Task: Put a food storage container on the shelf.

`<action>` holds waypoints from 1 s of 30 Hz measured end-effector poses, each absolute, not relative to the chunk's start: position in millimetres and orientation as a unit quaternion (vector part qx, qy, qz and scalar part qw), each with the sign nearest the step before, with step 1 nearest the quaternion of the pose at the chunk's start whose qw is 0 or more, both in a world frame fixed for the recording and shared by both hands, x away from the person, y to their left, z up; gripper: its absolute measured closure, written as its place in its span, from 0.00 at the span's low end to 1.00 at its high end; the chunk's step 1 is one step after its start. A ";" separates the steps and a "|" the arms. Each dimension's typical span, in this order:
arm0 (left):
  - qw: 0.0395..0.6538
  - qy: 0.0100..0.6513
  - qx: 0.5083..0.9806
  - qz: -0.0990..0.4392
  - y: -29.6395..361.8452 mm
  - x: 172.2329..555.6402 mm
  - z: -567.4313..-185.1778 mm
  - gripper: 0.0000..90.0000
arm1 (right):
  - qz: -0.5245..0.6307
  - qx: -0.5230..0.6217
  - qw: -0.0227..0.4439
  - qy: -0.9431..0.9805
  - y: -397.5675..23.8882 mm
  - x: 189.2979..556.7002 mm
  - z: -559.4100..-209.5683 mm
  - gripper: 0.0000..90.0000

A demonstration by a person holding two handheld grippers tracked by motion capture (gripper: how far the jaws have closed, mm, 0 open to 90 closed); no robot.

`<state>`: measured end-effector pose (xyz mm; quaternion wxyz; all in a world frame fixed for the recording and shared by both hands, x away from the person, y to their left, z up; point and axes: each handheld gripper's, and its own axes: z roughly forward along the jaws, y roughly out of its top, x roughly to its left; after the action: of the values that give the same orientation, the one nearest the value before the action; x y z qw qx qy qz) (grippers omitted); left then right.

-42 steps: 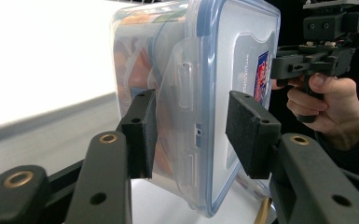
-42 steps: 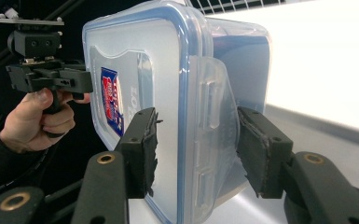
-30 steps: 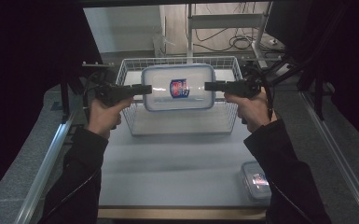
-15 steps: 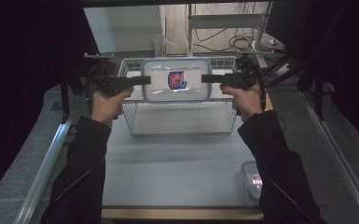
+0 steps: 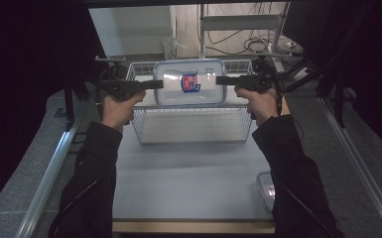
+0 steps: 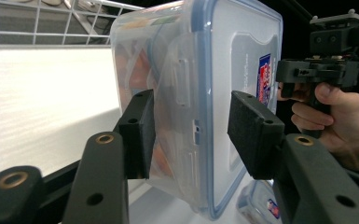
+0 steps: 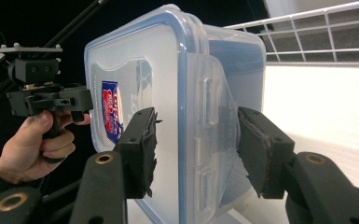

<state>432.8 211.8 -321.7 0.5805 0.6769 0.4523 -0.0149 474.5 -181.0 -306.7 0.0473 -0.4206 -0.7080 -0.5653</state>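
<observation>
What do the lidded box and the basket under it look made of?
Box: clear, glossy plastic, probably; contents show through its wall, and its lid has a blue rim seal. Basket: thin white wire grid, likely coated metal, see-through sides.

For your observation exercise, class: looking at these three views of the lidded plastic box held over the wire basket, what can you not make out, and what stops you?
- Lidded plastic box, high view: label print too small to read.
- Its contents, left gripper view: orange shapes blurred by the cloudy wall.
- Second box, high view: partly hidden by the right sleeve.
- Left gripper, right gripper: the pads stand beside the box's ends; firm contact unclear.
- Wire basket: far side hidden behind the box.
</observation>
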 end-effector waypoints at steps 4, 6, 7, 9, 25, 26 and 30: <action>0.585 0.452 0.674 -0.014 211.5 435.3 -323.6 0.56 | -0.567 -0.417 0.038 -0.710 -180.1 474.7 -307.7 0.53; 0.583 0.451 0.675 -0.009 211.0 436.1 -323.8 0.56 | -0.568 -0.414 0.032 -0.710 -180.0 475.3 -308.6 0.53; 0.582 0.451 0.677 -0.008 210.9 436.9 -323.8 0.55 | -0.570 -0.414 0.030 -0.710 -180.0 475.5 -309.1 0.53; 0.582 0.453 0.676 -0.007 210.5 438.2 -324.0 0.54 | -0.572 -0.413 0.028 -0.708 -179.8 476.3 -310.1 0.52; 0.567 0.452 0.685 0.068 205.9 438.0 -323.2 0.47 | -0.563 -0.421 -0.054 -0.709 -180.6 479.9 -314.2 0.53; 0.569 0.448 0.686 0.075 207.0 434.2 -321.9 0.47 | -0.563 -0.415 -0.065 -0.711 -181.8 475.9 -311.9 0.55; 0.564 0.423 0.699 0.118 209.8 414.9 -320.0 0.48 | -0.557 -0.388 -0.099 -0.727 -186.2 455.2 -303.7 0.72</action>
<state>414.9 209.8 -320.0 0.5644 0.6987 0.4232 0.1185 455.2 -186.2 -303.7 -0.0989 -0.3882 -0.7275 -0.5571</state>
